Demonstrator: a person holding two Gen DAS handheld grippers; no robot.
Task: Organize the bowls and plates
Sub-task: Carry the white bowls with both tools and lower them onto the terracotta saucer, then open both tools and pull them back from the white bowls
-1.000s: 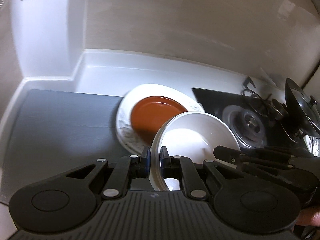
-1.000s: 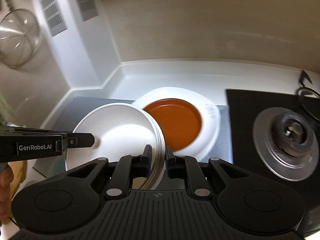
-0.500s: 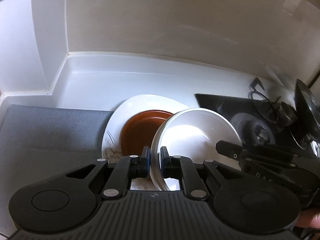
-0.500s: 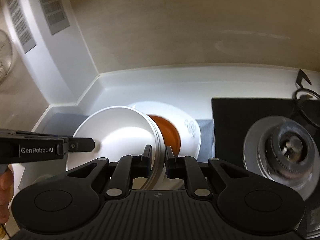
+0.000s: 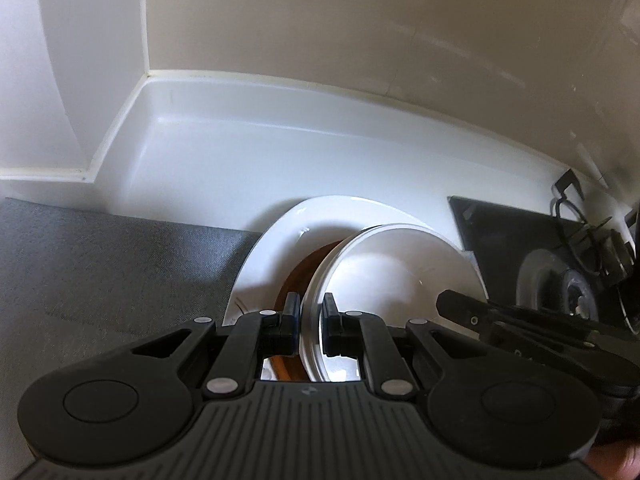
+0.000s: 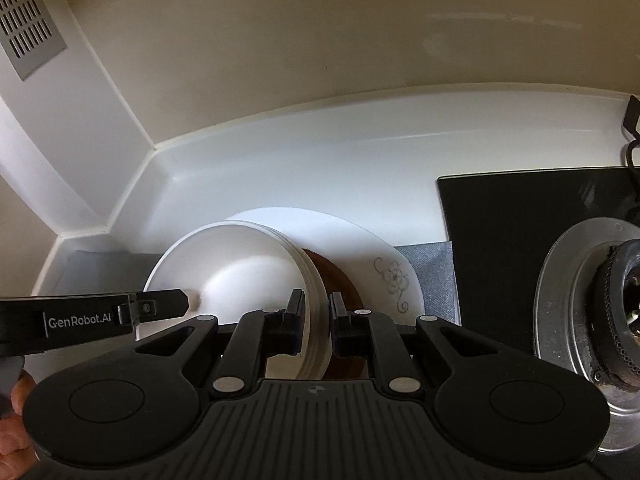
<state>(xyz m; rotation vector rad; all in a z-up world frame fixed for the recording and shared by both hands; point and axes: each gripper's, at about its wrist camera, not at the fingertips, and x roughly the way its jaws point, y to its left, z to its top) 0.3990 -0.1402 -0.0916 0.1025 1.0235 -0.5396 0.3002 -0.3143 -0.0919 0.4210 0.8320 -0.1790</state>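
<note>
A white bowl (image 5: pixel 392 268) (image 6: pixel 240 268) is held by its rim from both sides. My left gripper (image 5: pixel 310 320) is shut on its left rim and my right gripper (image 6: pixel 316 320) is shut on its right rim. The bowl hangs over a brown plate (image 5: pixel 298 276) (image 6: pixel 340 284) that lies on a large white plate (image 5: pixel 272 256) (image 6: pixel 372 248) with a flower print. The bowl hides most of the brown plate. The right gripper's finger also shows in the left wrist view (image 5: pixel 472 312), and the left one in the right wrist view (image 6: pixel 160 306).
The plates lie on a grey mat (image 5: pixel 100 264) on a white counter (image 5: pixel 280 160) in a wall corner. A black stove top (image 6: pixel 520 220) with a metal burner (image 6: pixel 600 304) is at the right.
Both grippers have carried the bowl forward and lower, over the brown plate, which is now mostly covered. The grips have not changed.
</note>
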